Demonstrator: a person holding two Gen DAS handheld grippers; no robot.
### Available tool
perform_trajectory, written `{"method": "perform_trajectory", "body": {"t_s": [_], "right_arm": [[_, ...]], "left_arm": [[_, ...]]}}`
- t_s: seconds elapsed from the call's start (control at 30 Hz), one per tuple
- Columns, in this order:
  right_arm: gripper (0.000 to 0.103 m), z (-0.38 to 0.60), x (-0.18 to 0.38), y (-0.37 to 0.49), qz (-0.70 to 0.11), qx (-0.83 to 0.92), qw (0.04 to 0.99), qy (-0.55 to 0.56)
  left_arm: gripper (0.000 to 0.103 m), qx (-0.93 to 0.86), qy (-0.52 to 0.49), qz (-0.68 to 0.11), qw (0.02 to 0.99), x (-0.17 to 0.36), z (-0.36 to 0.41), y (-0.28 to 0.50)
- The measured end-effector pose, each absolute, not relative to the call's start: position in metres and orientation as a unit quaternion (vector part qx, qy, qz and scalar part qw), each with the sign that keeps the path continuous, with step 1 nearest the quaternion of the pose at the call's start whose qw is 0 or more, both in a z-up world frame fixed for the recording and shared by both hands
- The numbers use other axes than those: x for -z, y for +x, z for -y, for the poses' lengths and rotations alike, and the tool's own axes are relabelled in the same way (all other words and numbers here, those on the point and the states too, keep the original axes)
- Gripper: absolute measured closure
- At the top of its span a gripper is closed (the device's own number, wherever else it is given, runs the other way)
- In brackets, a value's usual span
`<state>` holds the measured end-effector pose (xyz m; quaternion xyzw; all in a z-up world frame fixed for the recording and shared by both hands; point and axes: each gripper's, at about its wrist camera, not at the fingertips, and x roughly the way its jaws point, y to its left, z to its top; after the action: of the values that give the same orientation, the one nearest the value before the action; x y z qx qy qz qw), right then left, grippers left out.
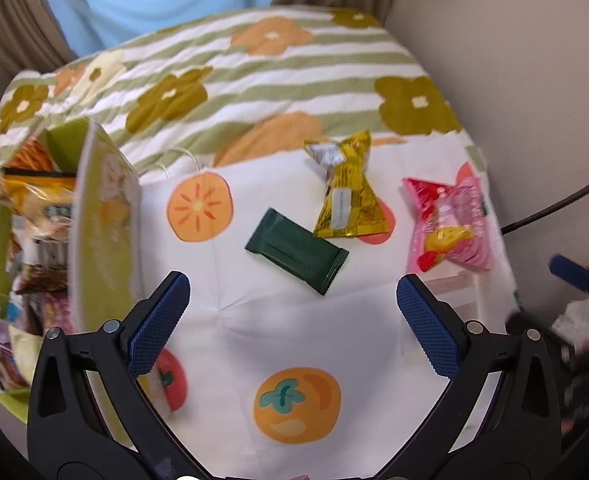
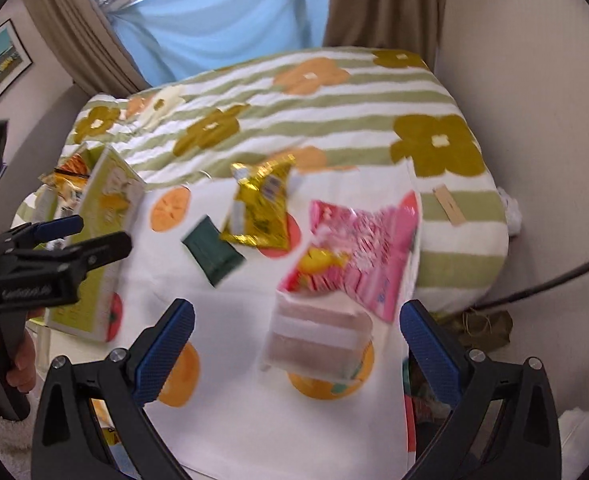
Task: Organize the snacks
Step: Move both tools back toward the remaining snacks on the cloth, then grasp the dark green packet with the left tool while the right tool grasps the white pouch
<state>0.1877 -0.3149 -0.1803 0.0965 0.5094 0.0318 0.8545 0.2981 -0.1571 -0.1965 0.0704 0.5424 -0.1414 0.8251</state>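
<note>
Fingers of the left gripper (image 1: 293,286) are spreading wide apart over a white cloth (image 1: 278,332) printed with orange fruit, grasping nothing. Fingers of the right gripper (image 2: 297,314) are likewise standing released, hovering above a striped white-and-brown packet (image 2: 318,344). Just beyond, a dark green wrapper (image 1: 297,255) is lying flat on the cloth, with a gold pouch (image 1: 348,192) and a pink-red snack bag (image 1: 450,226) further out, each apart from the others. At the left, a green carton (image 1: 106,216) is sitting open, holding several snack packs (image 1: 42,208). Print on the wrappers and carton is too blurred to read. Behind everything, a green-striped flowered blanket (image 1: 278,68) is covering the surface.
</note>
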Motion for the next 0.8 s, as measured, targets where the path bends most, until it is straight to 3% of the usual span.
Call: {"method": "perform_trajectory", "body": {"t_s": [0.4, 0.8], "right_arm": [[0.001, 0.285, 0.263, 0.193, -0.528, 0.031, 0.846, 0.063], [0.001, 0.282, 0.286, 0.197, -0.52, 0.076, 0.848, 0.066]], "left_arm": [[0.0, 0.076, 0.082, -0.571, 0.814, 0.299, 0.178, 0.341], [0.0, 0.081, 0.083, -0.576, 0.809, 0.323, 0.182, 0.361]]}}
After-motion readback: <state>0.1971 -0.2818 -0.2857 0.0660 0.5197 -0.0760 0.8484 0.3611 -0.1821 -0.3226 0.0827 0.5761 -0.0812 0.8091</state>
